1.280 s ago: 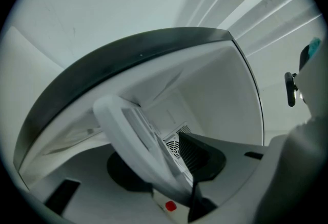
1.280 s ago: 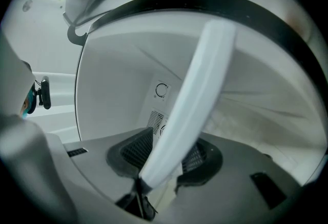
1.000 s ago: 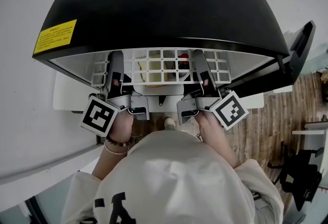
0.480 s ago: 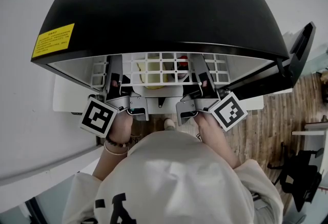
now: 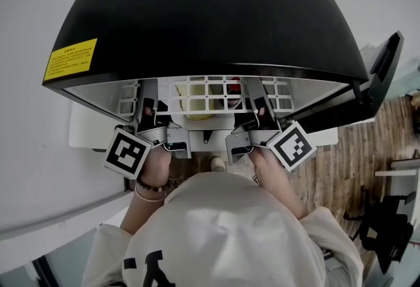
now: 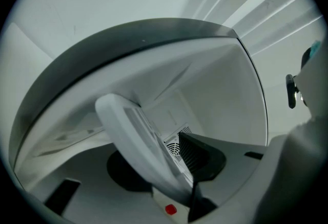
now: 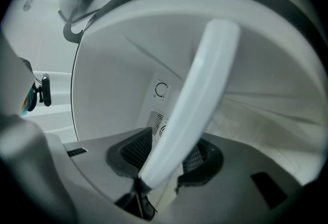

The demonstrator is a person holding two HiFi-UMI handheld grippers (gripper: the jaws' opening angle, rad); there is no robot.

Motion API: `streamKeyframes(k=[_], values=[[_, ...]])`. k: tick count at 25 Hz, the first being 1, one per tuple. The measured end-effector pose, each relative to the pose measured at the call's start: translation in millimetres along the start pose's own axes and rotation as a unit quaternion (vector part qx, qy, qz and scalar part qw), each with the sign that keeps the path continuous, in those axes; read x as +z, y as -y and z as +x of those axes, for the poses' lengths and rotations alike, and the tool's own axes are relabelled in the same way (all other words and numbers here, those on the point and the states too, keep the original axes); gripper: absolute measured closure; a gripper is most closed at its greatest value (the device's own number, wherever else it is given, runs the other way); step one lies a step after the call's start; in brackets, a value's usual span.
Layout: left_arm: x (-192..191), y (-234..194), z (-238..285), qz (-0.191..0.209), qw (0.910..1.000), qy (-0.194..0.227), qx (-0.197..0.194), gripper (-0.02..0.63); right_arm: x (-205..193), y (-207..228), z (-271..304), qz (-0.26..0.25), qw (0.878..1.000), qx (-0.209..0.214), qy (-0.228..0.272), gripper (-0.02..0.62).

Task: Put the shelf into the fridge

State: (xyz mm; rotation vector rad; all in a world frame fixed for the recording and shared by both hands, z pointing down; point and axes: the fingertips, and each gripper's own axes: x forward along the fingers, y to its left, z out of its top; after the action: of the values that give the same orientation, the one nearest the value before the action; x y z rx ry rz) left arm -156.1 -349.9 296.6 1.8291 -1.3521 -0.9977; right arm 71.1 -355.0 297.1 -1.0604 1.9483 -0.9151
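Observation:
The white wire shelf (image 5: 209,96) lies level in the mouth of the black-topped fridge (image 5: 210,10). My left gripper (image 5: 148,87) reaches in at the shelf's left side. In the left gripper view the shelf rim (image 6: 138,136) runs slantwise between the jaws of the left gripper (image 6: 164,166), pressed against the dark pads. My right gripper (image 5: 256,87) is at the shelf's right side. Its jaws have just been opening. The shelf bar (image 7: 200,89) still passes between the jaws of the right gripper (image 7: 166,161), with a gap beside it.
The fridge door (image 5: 384,62) stands open at the right. Under the shelf sit a yellowish item (image 5: 197,106) and a red one (image 5: 234,88). A dial and a vent (image 7: 160,90) mark the back wall. A wooden floor (image 5: 354,167) lies to the right.
Both grippers and the shelf stay where they were. Only the head view has shifted slightly.

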Motion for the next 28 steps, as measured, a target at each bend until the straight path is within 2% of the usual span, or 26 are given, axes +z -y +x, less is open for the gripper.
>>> streamKeyframes(k=[28], values=[[0.5,-0.4,7.1,-0.003,1.0,0.001,-0.006,0.457,1.8,3.1,5.6,-0.001,1.0,-0.001,-0.001,0.441]])
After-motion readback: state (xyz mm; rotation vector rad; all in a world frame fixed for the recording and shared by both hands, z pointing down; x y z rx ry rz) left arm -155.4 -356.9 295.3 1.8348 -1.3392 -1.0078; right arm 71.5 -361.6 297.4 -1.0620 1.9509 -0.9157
